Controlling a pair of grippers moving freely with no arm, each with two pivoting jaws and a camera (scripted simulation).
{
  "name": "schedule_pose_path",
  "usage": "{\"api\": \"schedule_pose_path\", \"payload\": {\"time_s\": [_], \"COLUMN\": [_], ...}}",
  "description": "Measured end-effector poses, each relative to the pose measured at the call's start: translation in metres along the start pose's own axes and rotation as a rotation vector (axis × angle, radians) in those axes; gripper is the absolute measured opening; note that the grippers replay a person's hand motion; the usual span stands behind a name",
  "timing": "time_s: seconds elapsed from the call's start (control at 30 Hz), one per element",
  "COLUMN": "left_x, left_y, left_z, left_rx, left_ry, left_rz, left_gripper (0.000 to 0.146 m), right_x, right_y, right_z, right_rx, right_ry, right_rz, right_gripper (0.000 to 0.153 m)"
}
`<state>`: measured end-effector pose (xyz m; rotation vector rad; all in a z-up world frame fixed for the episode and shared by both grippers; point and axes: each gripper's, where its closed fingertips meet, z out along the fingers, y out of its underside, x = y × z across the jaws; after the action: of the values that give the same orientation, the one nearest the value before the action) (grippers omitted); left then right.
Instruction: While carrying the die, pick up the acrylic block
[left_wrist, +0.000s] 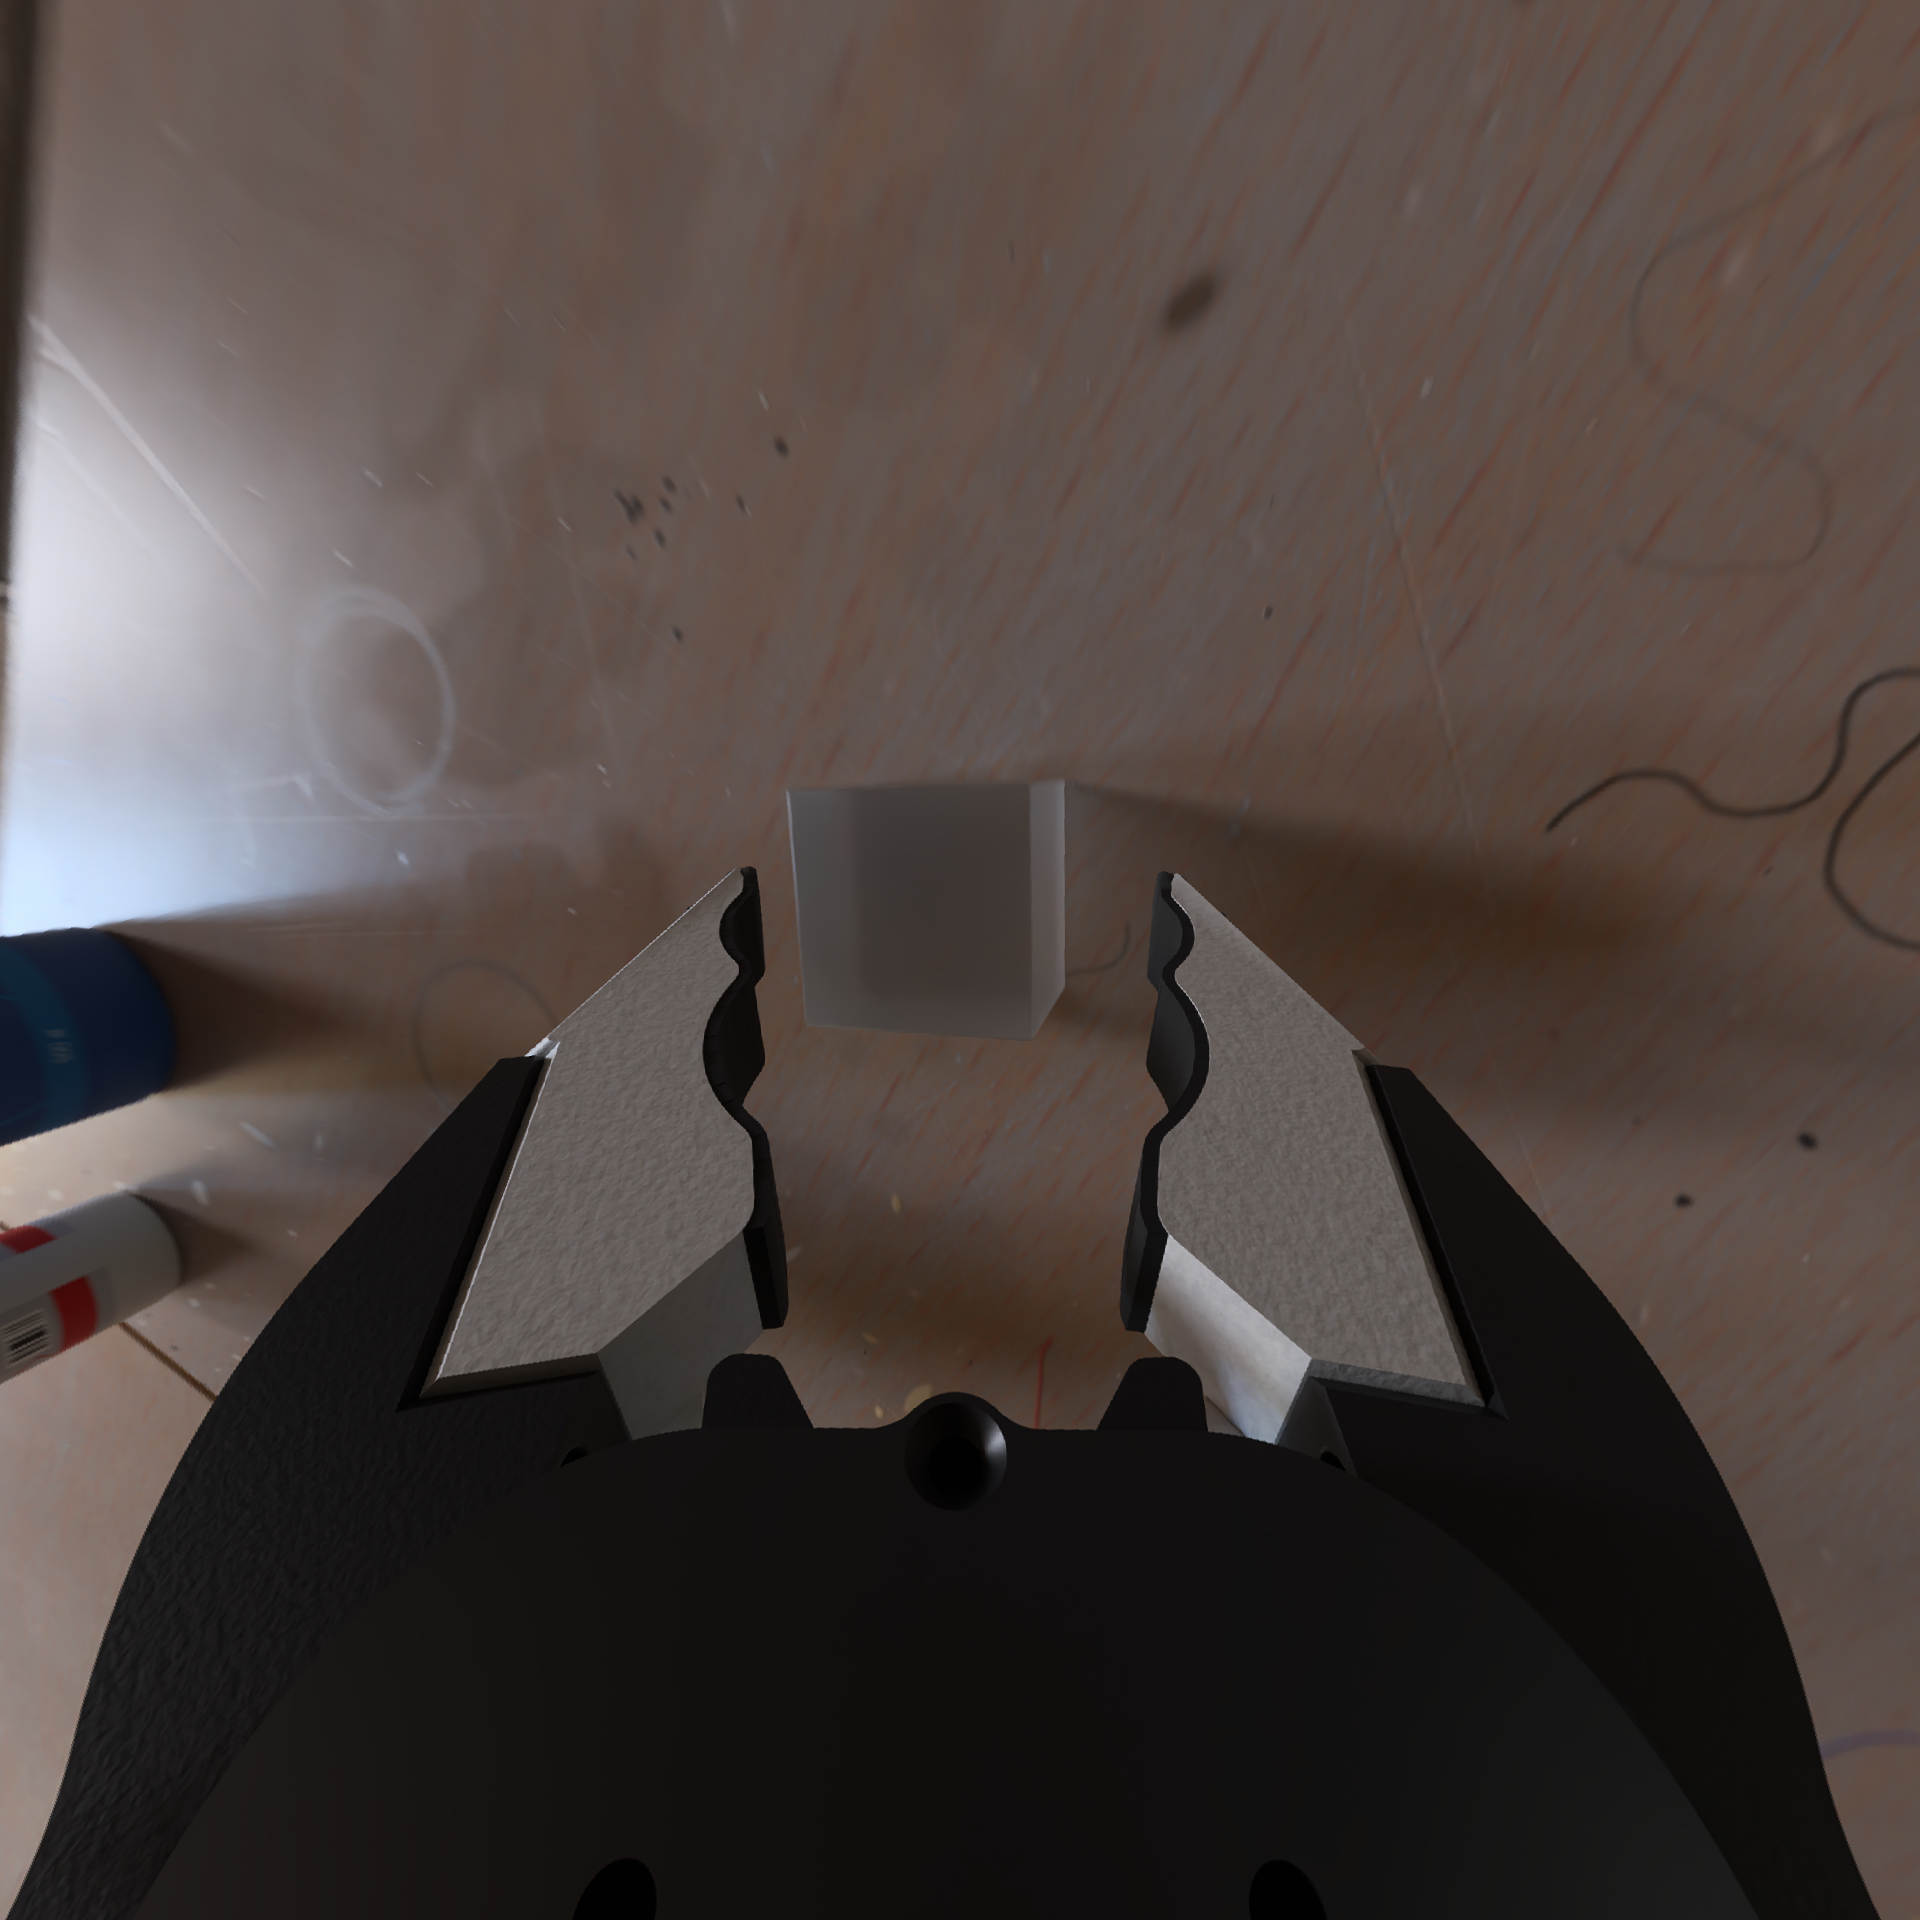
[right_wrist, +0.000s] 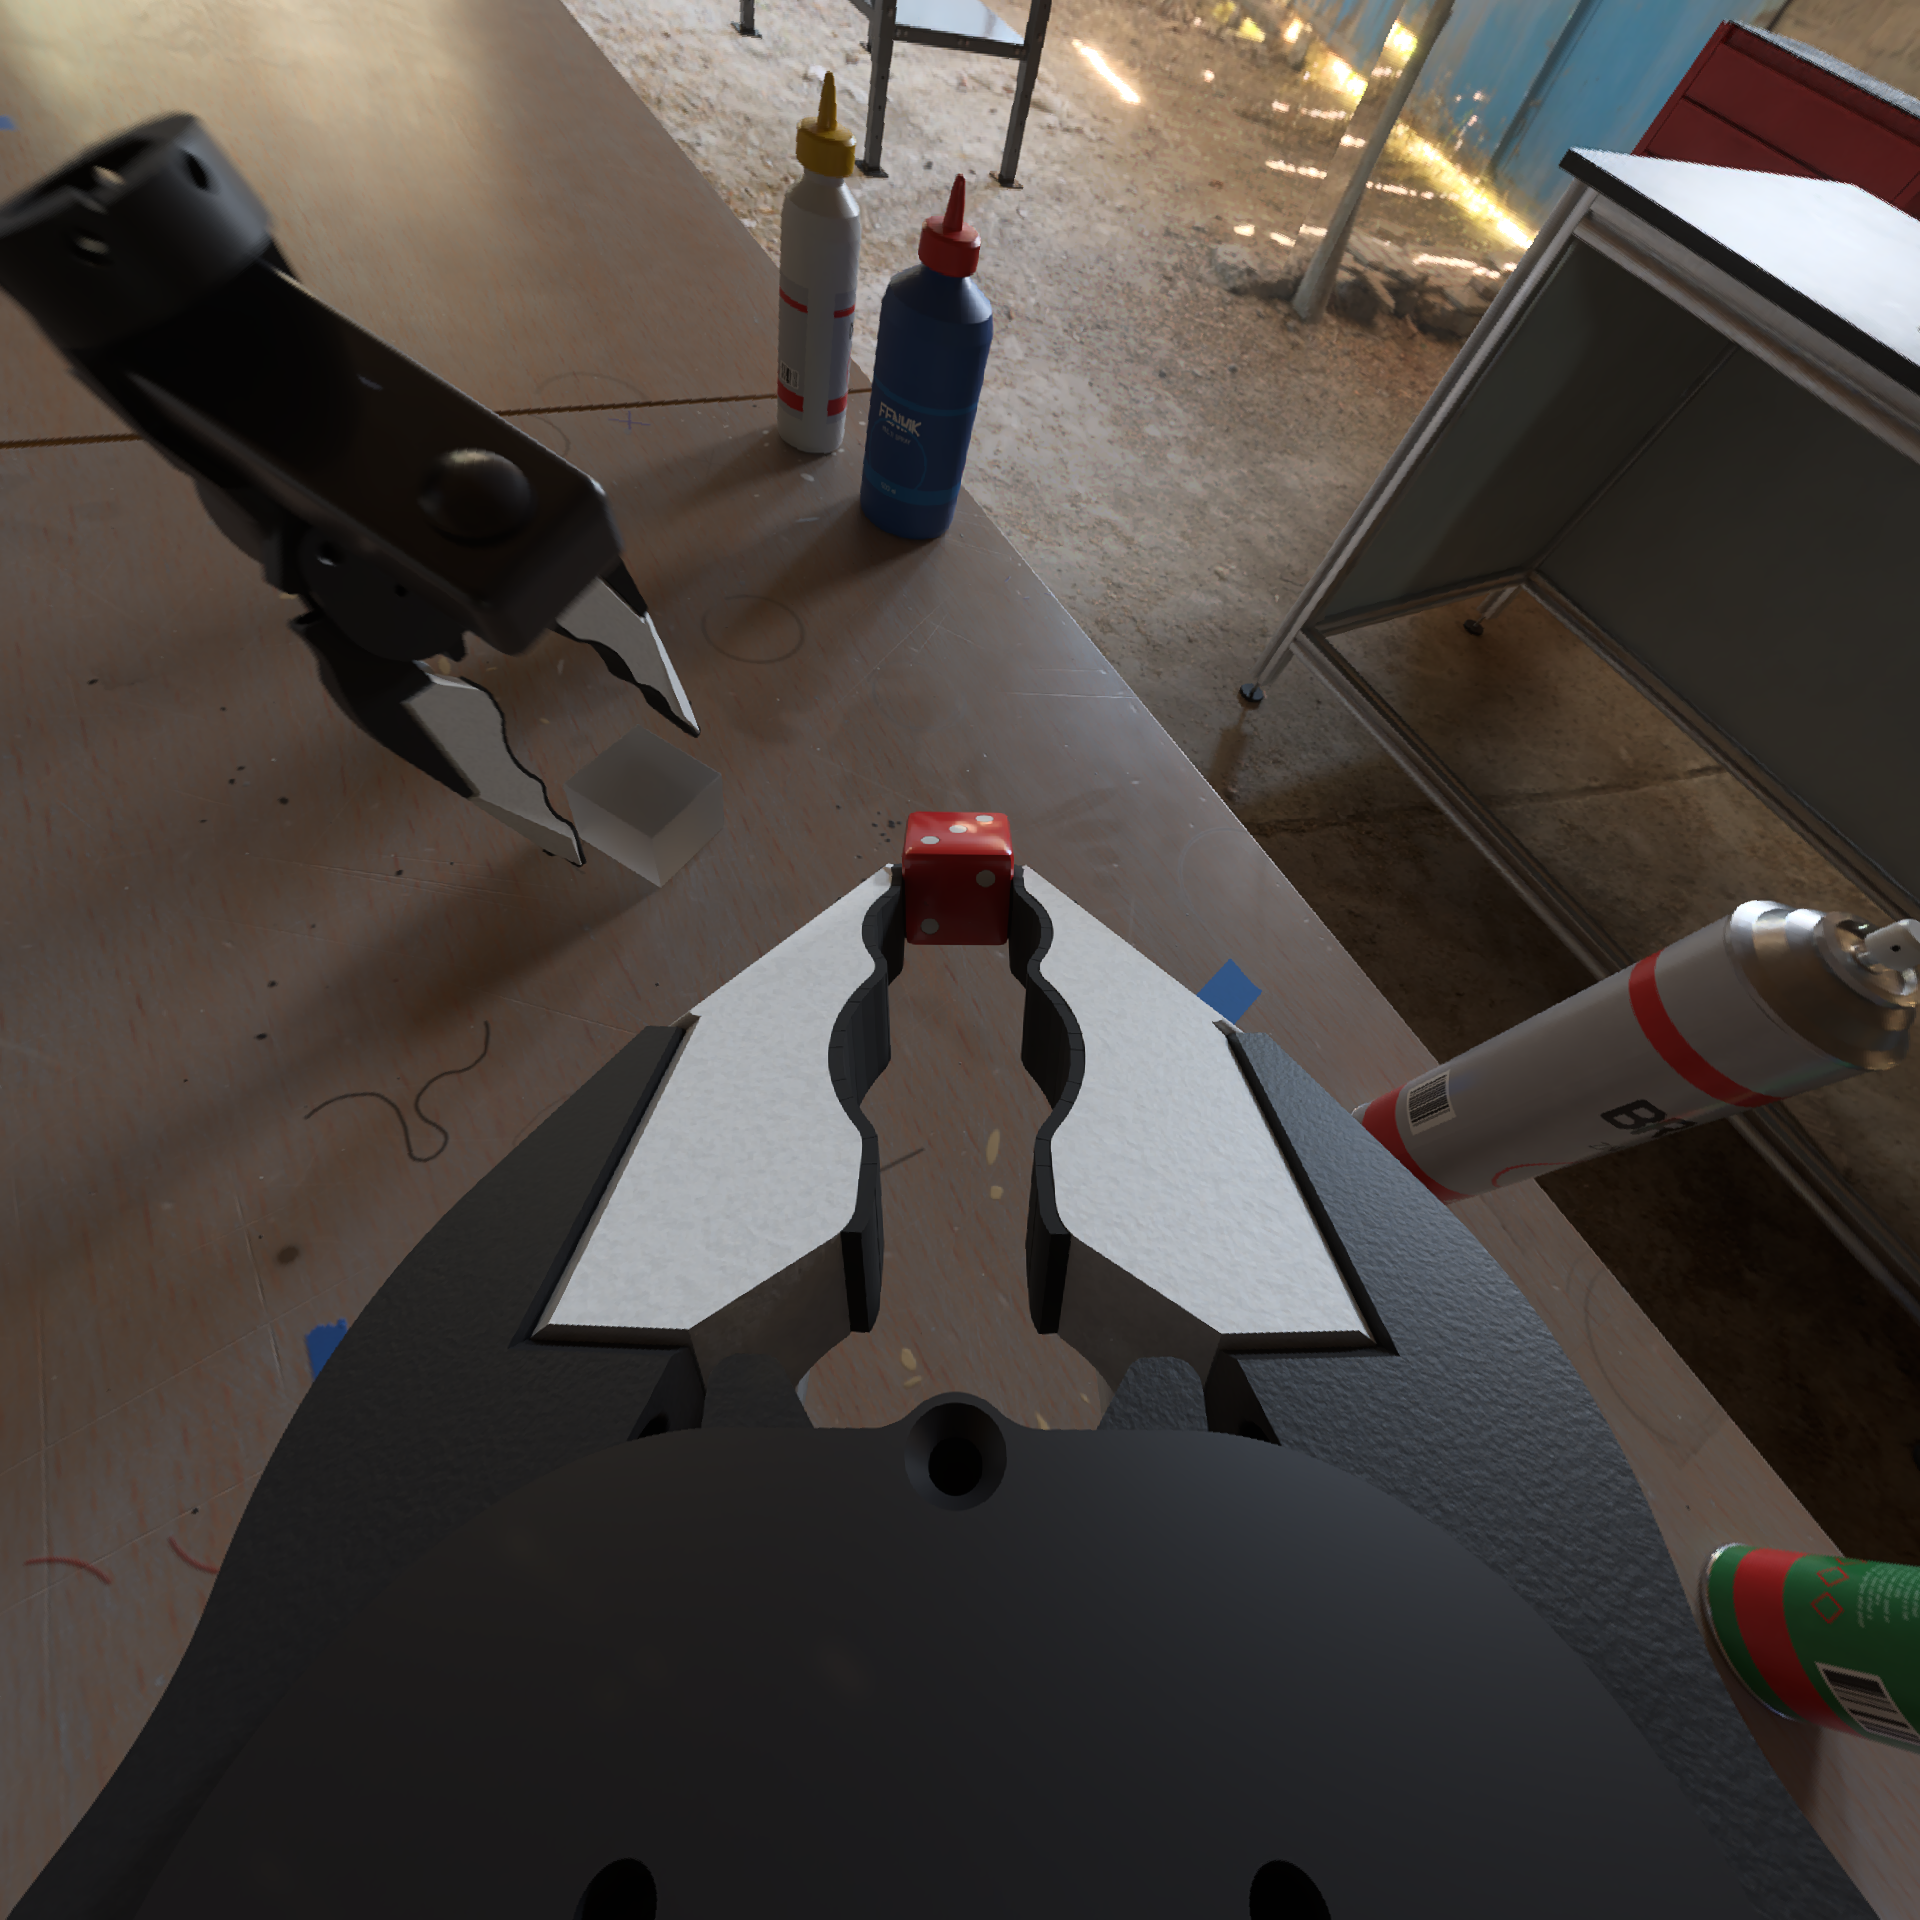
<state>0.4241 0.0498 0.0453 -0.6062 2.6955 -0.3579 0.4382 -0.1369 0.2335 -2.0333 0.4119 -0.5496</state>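
The acrylic block is a frosted clear cube resting on the wooden table. My left gripper is open, its fingertips on either side of the block's near part without touching it. In the right wrist view the left gripper hangs tilted over the block. My right gripper is shut on a red die with white pips, held at the fingertips above the table.
A white bottle and a blue bottle stand near the table's far edge. A grey tube and a green can lie at the right edge. A metal bench stands beyond on the floor.
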Motion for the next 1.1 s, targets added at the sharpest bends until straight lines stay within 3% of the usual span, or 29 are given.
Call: {"api": "schedule_pose_path", "payload": {"time_s": [0.23,0.4,0.63,0.87,1.1], "left_x": [-0.006,-0.002,-0.001,-0.013,-0.029], "left_y": [0.027,0.024,0.023,0.009,0.002], "left_z": [0.028,0.031,0.029,0.005,-0.024], "left_rx": [-0.128,-0.099,-0.130,0.008,0.106], "left_ry": [0.131,0.194,0.164,0.106,0.037], "left_rz": [-0.059,-0.107,-0.172,-0.337,-0.377], "left_gripper": [0.078,0.062,0.060,0.060,0.060], "right_x": [0.002,0.006,0.004,-0.005,-0.037], "right_y": [0.001,0.003,0.004,0.003,0.006], "right_z": [-0.001,0.000,0.003,0.011,0.043], "right_rx": [0.000,-0.005,-0.013,-0.029,-0.089], "right_ry": [-0.002,-0.003,-0.013,-0.028,-0.105], "right_rz": [0.000,0.012,0.010,-0.008,-0.028], "right_gripper": [0.019,0.019,0.019,0.019,0.019]}}
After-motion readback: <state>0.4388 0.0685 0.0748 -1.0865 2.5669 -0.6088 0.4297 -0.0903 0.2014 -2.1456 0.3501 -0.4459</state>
